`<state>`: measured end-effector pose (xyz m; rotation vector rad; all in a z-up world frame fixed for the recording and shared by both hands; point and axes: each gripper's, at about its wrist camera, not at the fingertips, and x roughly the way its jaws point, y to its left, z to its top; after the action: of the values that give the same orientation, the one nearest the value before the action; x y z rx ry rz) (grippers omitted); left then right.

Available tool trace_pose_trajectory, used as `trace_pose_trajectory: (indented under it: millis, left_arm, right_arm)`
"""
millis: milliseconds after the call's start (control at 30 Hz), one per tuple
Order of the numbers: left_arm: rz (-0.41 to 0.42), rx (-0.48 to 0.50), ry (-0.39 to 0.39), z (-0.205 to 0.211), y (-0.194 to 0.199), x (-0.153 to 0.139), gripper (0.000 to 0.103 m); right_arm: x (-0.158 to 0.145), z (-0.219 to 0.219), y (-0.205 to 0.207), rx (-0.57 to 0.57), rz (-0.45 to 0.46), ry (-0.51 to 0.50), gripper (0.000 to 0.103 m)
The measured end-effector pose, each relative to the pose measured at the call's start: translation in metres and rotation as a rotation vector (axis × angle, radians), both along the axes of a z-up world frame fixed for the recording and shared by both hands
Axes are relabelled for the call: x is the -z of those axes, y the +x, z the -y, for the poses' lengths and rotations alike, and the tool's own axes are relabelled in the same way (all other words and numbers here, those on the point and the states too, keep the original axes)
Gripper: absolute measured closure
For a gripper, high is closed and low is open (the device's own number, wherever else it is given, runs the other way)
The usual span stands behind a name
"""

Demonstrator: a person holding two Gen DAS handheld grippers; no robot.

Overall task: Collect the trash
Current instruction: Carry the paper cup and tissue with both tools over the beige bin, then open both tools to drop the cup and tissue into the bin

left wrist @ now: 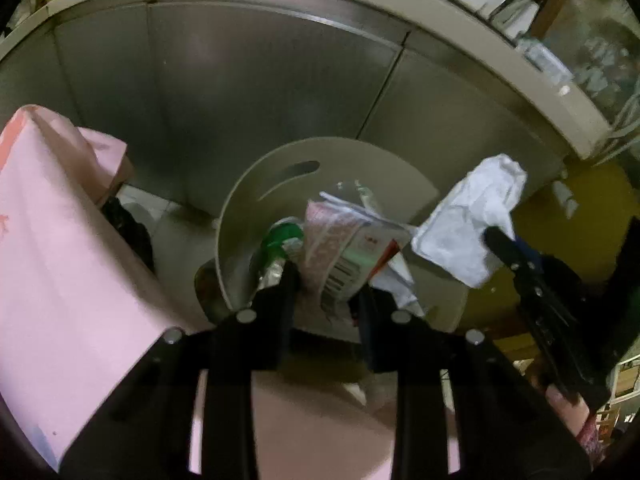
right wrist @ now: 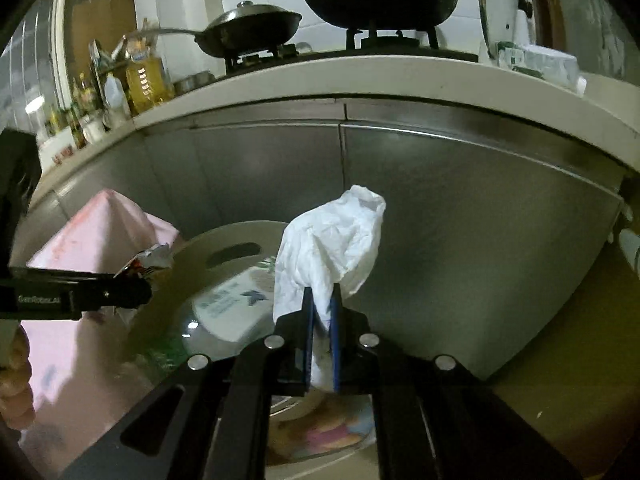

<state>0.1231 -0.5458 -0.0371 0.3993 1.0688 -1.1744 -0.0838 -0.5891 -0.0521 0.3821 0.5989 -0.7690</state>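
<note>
My left gripper is shut on a crumpled wrapper with a pink pattern, a red patch and a barcode. It hangs over the open beige trash bin. In the right wrist view this left gripper comes in from the left with the wrapper at its tip, above the bin. My right gripper is shut on a crumpled white sheet, which sticks up from its blue pads above the bin's right side. From the left wrist camera, the right gripper and white sheet are on the right.
Inside the bin lie a green bottle and a clear plastic lid with other trash. A pink bag stands left of the bin. Steel cabinet doors rise behind, under a counter edge with two pans on a stove.
</note>
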Motion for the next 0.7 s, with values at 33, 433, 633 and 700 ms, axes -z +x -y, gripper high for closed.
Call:
trace_pose_trajectory:
  millis: [33, 433, 633, 700]
  left_arm:
    - [0.004, -0.007, 0.02, 0.005, 0.001, 0.005, 0.067]
    - [-0.004, -0.089, 0.021, -0.013, 0.018, 0.004, 0.029]
    - [-0.052, -0.139, -0.043, -0.039, 0.024, -0.014, 0.029]
    - [-0.061, -0.146, -0.057, -0.047, 0.021, -0.019, 0.029]
  right_arm:
    - [0.005, 0.003, 0.003, -0.008, -0.019, -0.008, 0.099]
    - [0.048, 0.004, 0.057, -0.178, -0.217, 0.1, 0.096]
    - [0.045, 0.003, 0.04, -0.195, -0.126, 0.162, 0.07]
    - [0.038, 0.003, 0.032, -0.175, -0.089, 0.17, 0.049]
